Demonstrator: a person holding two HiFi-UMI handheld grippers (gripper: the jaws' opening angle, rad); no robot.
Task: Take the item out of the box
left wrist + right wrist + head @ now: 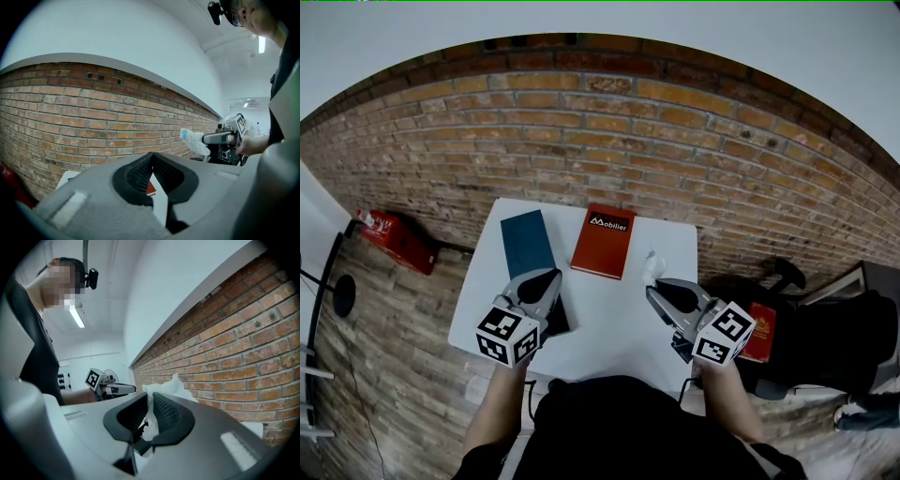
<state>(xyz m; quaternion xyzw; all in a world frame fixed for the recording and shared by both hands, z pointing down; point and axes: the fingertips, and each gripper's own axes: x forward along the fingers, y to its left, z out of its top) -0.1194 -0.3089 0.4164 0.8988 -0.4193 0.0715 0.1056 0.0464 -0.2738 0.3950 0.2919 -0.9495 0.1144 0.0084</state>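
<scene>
On the white table (609, 328) lie a dark teal flat box (525, 242) and a red flat box (603, 241) with white print. My right gripper (654, 292) is lifted over the table's right side and is shut on a crumpled white wrapped item (652, 266). In the right gripper view the item (171, 385) sticks up between the jaws of the right gripper (151, 397). From the left gripper view, the item (192, 139) shows at the right gripper's tip. My left gripper (546, 281) hovers over the teal box's near end, its tips touching, nothing between them (151, 157).
A brick wall (609, 131) runs behind the table. On the floor, a red object (394, 239) lies at the left and a round black stand base (342, 295) nearer. Another red thing (761, 333) and dark furniture (844, 328) stand right of the table.
</scene>
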